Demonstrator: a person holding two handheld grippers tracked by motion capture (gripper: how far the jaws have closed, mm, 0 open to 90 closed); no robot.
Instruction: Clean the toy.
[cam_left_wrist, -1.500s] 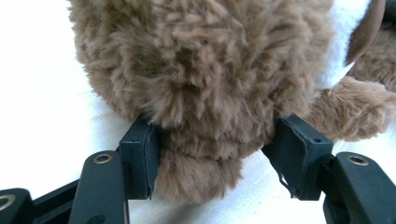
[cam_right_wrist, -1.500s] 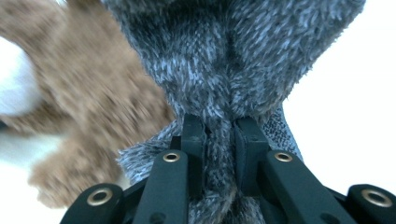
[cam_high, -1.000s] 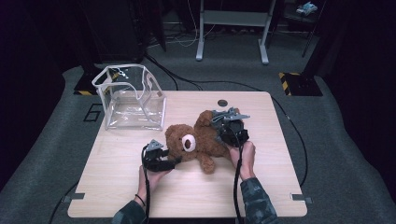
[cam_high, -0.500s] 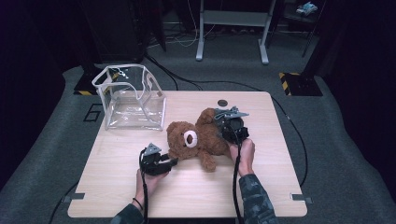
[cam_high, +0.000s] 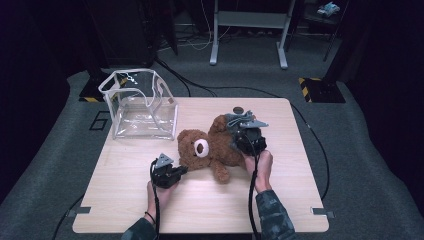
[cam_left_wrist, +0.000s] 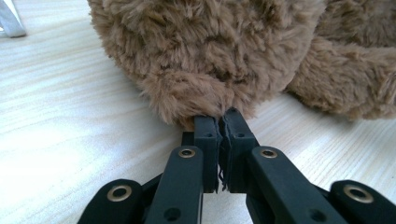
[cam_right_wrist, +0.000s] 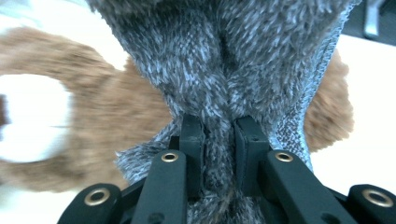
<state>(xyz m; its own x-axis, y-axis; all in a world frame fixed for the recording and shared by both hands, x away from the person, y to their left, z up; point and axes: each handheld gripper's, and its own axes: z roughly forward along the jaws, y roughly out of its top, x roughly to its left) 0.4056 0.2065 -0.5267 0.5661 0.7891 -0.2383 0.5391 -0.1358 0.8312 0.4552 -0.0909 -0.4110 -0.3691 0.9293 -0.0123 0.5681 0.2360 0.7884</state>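
A brown teddy bear lies on its back near the middle of the light wooden counter, its pale muzzle turned up and its head toward the person's left. The left tongs sit low on the counter at the bear's head; in the left gripper view the two black jaws are pressed together with a tuft of brown fur at their tips, so they are clenched on the edge of the bear's head, though how much plush is caught is hard to tell. The right tongs lie over the bear's body, and in the right gripper view their jaws grasp a fold of grey fuzzy cloth that stands up between them, with the brown bear blurred behind it. In the high view that grey cloth shows at the bear's upper body, just beside the gripper. A clear plastic bag with white trim stands open on the far left corner of the counter, near the bear's head but apart from it. A small dark round object lies on the counter beyond the right gripper. No brand, label or readable writing can be made out on the bear, the cloth or the bag.
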